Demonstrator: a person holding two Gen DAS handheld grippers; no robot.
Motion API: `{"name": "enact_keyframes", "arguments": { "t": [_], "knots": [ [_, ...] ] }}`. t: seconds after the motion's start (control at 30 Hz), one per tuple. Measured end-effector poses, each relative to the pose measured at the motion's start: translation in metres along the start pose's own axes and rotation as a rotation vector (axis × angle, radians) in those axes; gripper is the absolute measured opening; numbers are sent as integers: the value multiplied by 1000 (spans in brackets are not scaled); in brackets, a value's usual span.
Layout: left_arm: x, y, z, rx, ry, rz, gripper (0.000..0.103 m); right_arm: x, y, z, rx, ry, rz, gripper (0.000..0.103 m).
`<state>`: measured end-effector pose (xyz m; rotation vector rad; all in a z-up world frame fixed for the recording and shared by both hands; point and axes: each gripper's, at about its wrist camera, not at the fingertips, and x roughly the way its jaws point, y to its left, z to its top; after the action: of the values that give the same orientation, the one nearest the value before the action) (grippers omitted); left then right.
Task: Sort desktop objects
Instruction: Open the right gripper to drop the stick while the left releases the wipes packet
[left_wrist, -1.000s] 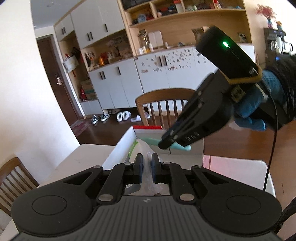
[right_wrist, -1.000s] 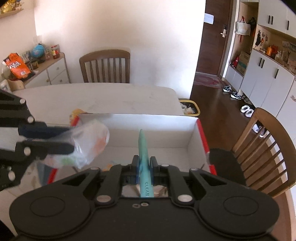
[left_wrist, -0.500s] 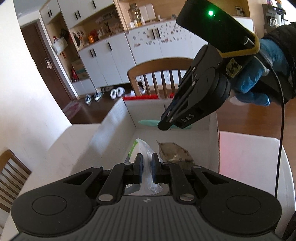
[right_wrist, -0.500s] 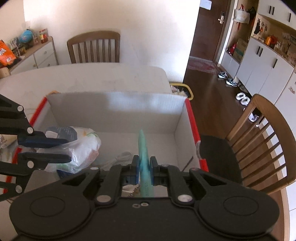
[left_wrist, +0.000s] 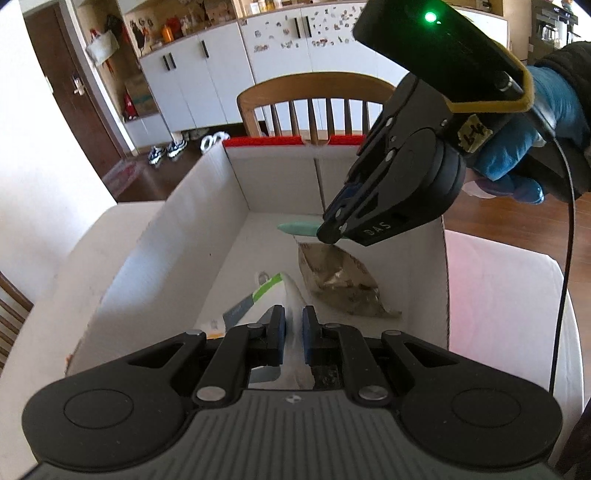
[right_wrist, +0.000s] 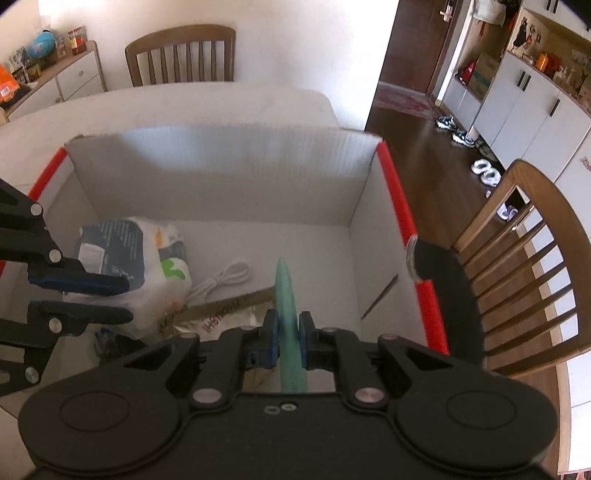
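My left gripper (left_wrist: 293, 328) clamped on plastic bag (right_wrist: 162, 266), low inside white box (right_wrist: 221, 177). My right gripper (right_wrist: 288, 332) clamped on teal pen (right_wrist: 286, 291), above brown pouch (left_wrist: 340, 284).

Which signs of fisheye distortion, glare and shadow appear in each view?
Left wrist view: door frame bows; pinkish glare washes the table; box wall shaded. Right wrist view: white cabinets tilt at the edge; the box's far wall is half in shadow.
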<state>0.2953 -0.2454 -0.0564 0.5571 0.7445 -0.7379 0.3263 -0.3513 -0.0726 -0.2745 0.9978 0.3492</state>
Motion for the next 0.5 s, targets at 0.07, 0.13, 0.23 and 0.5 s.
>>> {"name": "enact_keyframes", "arguments": {
  "t": [0.07, 0.13, 0.23, 0.5],
  "knots": [
    [1, 2, -1, -24, 3, -3, 9, 2, 0, -2, 1, 3, 1, 10],
    [-1, 6, -2, -61, 1, -6, 9, 3, -1, -3, 4, 6, 3, 10],
    [-3, 12, -2, -106, -7, 7, 9, 4, 0, -3, 1, 12, 1, 11],
    [-15, 13, -7, -169, -13, 21, 9, 1, -1, 0, 4, 16, -19, 22]
  ]
}}
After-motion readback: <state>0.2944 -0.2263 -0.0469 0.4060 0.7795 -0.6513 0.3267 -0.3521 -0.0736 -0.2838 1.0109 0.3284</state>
